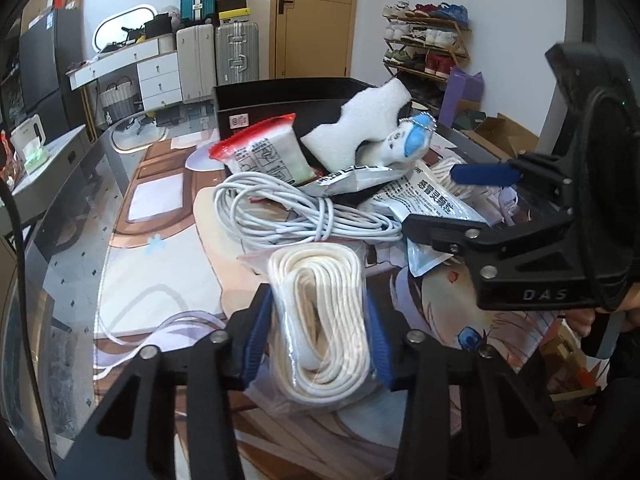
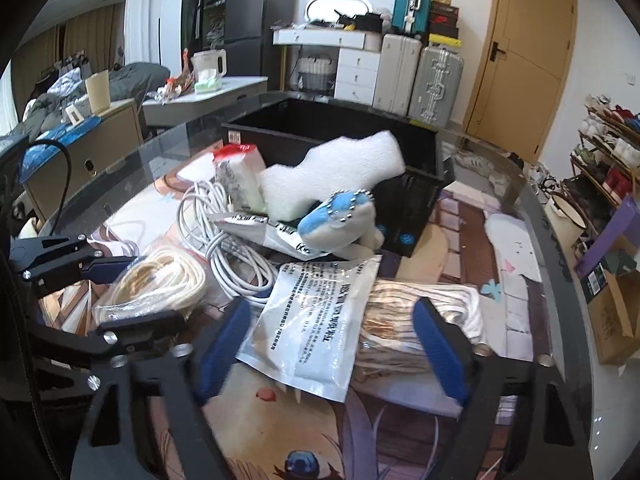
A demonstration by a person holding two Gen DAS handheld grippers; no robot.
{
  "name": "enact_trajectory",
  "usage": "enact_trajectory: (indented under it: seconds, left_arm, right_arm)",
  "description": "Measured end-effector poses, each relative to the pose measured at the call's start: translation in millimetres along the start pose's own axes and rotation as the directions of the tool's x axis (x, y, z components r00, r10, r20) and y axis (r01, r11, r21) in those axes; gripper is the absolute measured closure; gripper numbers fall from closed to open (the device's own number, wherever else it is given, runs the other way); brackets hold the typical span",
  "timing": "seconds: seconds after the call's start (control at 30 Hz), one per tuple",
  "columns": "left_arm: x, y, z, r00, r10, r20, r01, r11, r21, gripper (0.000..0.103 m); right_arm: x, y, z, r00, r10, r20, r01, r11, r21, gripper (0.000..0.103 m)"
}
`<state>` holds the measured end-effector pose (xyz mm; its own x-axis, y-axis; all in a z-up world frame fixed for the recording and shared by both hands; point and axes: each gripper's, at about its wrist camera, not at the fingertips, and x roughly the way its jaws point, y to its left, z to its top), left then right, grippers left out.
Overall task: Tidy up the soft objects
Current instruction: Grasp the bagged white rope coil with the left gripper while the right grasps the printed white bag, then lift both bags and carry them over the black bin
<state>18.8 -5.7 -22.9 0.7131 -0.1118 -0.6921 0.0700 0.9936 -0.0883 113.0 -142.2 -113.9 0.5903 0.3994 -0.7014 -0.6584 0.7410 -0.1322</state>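
Note:
My left gripper (image 1: 318,334) is shut on a bagged coil of cream rope (image 1: 320,316), low over the mat; the rope also shows in the right wrist view (image 2: 160,284). My right gripper (image 2: 332,344) is open, its blue pads either side of a silver printed pouch (image 2: 316,320) and a bagged bundle of white cord (image 2: 416,320). Behind lie a white cable coil (image 1: 288,208), a red-edged tissue pack (image 1: 264,152), a white foam piece (image 2: 336,172) and a blue-and-white plush (image 2: 340,224). A black bin (image 2: 352,124) stands behind them.
The table has a glass top over a printed anime mat (image 1: 168,288). Suitcases (image 2: 420,72), white drawers (image 2: 356,72) and a wooden door (image 2: 524,52) stand behind. A shoe rack (image 1: 428,40) and cardboard boxes (image 2: 616,316) are to the right.

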Motion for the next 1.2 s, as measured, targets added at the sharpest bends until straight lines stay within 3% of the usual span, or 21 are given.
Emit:
enact_trajectory:
  seconds: [0.43, 0.5, 0.67, 0.87, 1.2]
  left_arm:
    - [-3.7, 16.2, -0.1, 0.999, -0.024, 0.032, 0.026, 0.997, -0.075, 0.063]
    - [-4.0, 16.1, -0.4, 0.999, -0.024, 0.035, 0.026, 0.997, -0.075, 0.063]
    - [-5.2, 17.5, -1.8, 0.999, -0.020, 0.038, 0.023, 0.997, -0.077, 0.063]
    - [-9.5, 17.9, -0.7, 0.999, -0.016, 0.051, 0.020, 0.997, -0.079, 0.063]
    - [-21.7, 22.9, -0.5, 0.996, -0.015, 0.093, 0.023, 0.996, -0.089, 0.064]
  right_arm:
    - [18.6, 11.4, -0.2, 0.999, -0.017, -0.041, 0.014, 0.998, -0.061, 0.029]
    - [18.8, 12.5, -1.2, 0.999, -0.023, -0.039, 0.020, 0.997, -0.071, 0.033]
    - [13.9, 5.0, -6.5, 0.999, -0.026, -0.028, 0.025, 0.998, -0.059, 0.055]
    - [0.9, -3.4, -12.2, 1.000, 0.000, -0.002, 0.000, 1.000, -0.023, 0.072]
    - [-29.5, -14.7, -24.4, 0.998, 0.032, 0.056, -0.034, 0.999, 0.029, 0.074]
